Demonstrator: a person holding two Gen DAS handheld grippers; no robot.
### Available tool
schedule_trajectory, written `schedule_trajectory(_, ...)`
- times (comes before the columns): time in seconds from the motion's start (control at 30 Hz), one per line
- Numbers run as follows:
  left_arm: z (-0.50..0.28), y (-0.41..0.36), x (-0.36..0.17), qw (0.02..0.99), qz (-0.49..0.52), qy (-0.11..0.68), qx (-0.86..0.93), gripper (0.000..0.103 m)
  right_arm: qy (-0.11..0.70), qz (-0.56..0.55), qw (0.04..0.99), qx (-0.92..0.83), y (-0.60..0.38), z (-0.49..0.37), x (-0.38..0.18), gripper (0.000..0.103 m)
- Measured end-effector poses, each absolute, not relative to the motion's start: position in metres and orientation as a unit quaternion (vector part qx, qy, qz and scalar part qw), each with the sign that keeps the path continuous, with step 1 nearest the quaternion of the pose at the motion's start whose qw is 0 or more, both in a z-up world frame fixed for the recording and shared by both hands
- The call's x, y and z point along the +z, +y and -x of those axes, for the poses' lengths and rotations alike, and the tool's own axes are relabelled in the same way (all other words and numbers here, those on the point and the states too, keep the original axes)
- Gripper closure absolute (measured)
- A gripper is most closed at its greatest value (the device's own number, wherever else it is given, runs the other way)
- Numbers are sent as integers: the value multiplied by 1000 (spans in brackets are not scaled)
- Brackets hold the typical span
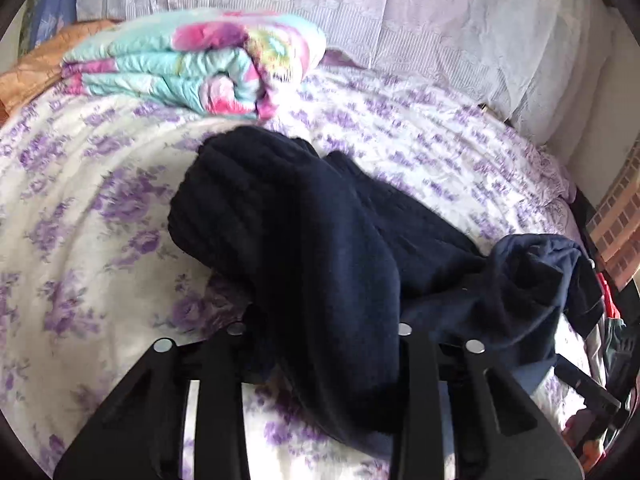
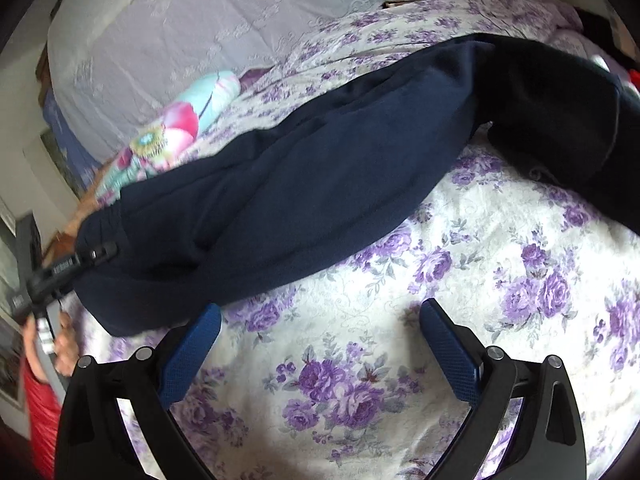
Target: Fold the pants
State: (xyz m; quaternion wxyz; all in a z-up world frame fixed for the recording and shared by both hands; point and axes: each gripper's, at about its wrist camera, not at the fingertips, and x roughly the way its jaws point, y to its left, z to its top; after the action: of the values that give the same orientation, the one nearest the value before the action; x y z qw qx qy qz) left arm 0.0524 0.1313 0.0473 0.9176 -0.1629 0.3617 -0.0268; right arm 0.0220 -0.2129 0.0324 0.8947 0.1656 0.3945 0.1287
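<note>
Dark navy pants (image 1: 312,240) lie on a bed with a white sheet printed with purple flowers (image 1: 80,208). In the left wrist view a fold of the pants hangs between my left gripper's (image 1: 320,344) black fingers, which are shut on it. In the right wrist view the pants (image 2: 320,184) stretch from lower left to upper right across the bed. My right gripper (image 2: 320,320) is open with blue pads (image 2: 448,344), empty, above the sheet just in front of the pants. The left gripper (image 2: 96,256) shows at the left of that view, holding the pants' end.
A folded quilt in turquoise and pink (image 1: 192,68) lies at the head of the bed, also seen in the right wrist view (image 2: 180,128). A pale lilac headboard cover (image 1: 360,12) rises behind. The bed's right edge (image 1: 576,216) borders a tiled floor.
</note>
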Motion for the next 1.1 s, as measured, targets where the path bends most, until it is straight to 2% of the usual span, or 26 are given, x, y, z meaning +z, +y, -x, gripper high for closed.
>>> schedule_trajectory(0.17, 19, 194, 70, 933, 251, 259, -6, 75, 359, -315, 871, 118, -265, -16, 28, 3)
schedule_trajectory(0.3, 32, 232, 36, 906, 282, 305, 84, 74, 356, -327, 868, 116, -270, -15, 29, 3)
schedule_trajectory(0.33, 35, 241, 24, 889, 318, 321, 73, 69, 358, -318, 870, 114, -267, -16, 30, 3)
schedule_trajectory(0.4, 38, 244, 21, 883, 336, 319, 72, 53, 358, -310, 874, 110, -266, -15, 29, 3)
schedule_trajectory(0.47, 43, 243, 25, 888, 326, 308, 100, 14, 354, -322, 872, 106, -270, -19, 27, 3)
schedule_trajectory(0.5, 44, 243, 28, 891, 319, 303, 114, 8, 353, -328, 870, 102, -270, -24, 27, 3)
schedule_trajectory(0.63, 38, 244, 21, 884, 319, 320, 120, 7, 366, -328, 865, 100, -270, -59, 29, 3)
schedule_trajectory(0.73, 38, 247, 16, 877, 336, 323, 117, 5, 387, -341, 848, 125, -259, -102, 34, 12)
schedule_trajectory(0.93, 36, 248, 12, 876, 332, 328, 123, 5, 340, -342, 858, 177, -237, -172, 97, 12)
schedule_trajectory(1.1, 36, 249, 11, 874, 339, 327, 120, 5, 332, -305, 876, 172, -254, -153, 94, 12)
